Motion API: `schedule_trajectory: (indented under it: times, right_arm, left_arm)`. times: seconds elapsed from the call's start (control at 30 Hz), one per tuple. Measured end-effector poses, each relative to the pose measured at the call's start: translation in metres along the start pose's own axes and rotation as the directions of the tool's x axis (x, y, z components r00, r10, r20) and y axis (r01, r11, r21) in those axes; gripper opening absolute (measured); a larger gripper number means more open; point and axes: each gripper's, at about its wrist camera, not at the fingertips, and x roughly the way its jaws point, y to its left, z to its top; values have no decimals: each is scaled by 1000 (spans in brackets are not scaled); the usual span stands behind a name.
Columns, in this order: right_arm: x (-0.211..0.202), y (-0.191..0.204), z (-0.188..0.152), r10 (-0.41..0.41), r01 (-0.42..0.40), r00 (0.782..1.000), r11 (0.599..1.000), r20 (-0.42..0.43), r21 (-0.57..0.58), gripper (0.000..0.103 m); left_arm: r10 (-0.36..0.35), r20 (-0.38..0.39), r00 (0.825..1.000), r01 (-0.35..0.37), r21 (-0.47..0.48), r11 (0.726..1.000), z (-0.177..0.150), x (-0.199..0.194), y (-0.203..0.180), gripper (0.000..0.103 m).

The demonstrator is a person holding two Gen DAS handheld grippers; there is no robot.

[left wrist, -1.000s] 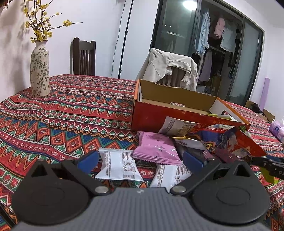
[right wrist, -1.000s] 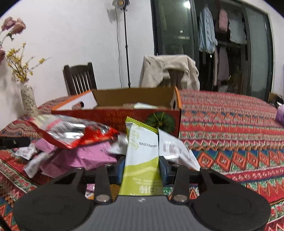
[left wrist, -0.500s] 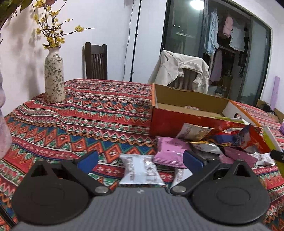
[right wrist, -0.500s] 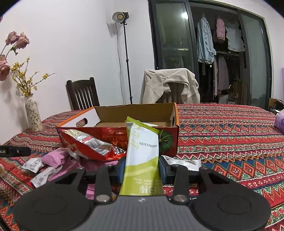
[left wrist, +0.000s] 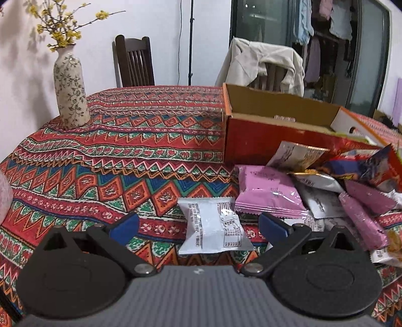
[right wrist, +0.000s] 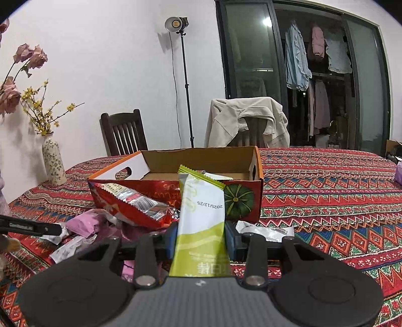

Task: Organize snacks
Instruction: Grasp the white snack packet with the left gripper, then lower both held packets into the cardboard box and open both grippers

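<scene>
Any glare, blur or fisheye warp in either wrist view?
Left wrist: barrel warp bends the cardboard box; glare on the pink packet; sharp. Right wrist: the studio lamp shines into the lens, dark vignette in the corners, foil red bag glints; the green-and-white packet is sharp.

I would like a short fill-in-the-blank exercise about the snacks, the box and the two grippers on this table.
1. The right gripper is shut on a ____ and white packet.
2. The left gripper is ____, with a white packet lying between its fingers.
3. The picture printed on the cardboard box shows a green ____.

Missing words: green; open; pumpkin
</scene>
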Motion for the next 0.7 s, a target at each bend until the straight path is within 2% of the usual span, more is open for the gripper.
schedule_trajectory:
  times: [0.03,0.1,0.2,0.23,0.33,0.7]
  right_arm:
    - [0,0,0,0,0,1000,1000,-2,1,37]
    - [1,0,-1,1,-1,1000,1000,-4,2,37]
    - [0,0,-1,3,-3,1000,1000,-5,3,37]
    - [0,-1,-1,4,-4,1000,1000,-5,5,37]
    - [-1,-2,-2,7,-7,1000,1000,-6,9,37]
    - [-11,-1,3,12,-13,1000,1000,24,13,37]
  left_arm:
    - [10,-9,1000,-10,4,1000,0,3,-2,103]
    - [20,-27,999,-20,10,1000,0,8,-5,95]
    - [22,-47,999,-22,7,1000,-2,12,-6,63]
    - [22,-42,999,-22,5,1000,-3,11,-5,60]
    - [-9,-22,1000,8,-23,1000,-6,2,0,59]
    - [-5,117,993,10,-37,999,4,-45,7,60]
